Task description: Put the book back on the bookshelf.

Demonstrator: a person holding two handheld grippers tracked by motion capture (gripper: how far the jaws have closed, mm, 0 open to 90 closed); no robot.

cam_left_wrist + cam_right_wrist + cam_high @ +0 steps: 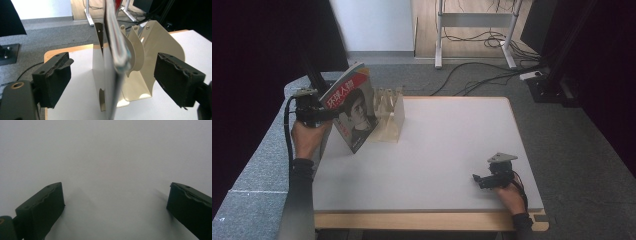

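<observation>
magazine (353,107) cover, red band reading 环球人物

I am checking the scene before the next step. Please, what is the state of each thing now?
Magazine: standing tilted in the rack, between open jaws, not gripped.
Rack: upright on the table.
Left gripper: open.
Right gripper: open, empty, low over the table.

Both forearms wear dark long sleeves. The left gripper (312,114) and the right gripper (492,177) are black, each with a black cable. The right one carries a grey three-cornered plate. The jaws have thick, block-shaped pads, perhaps rubber, with wavy edges and small screw holes.
</observation>
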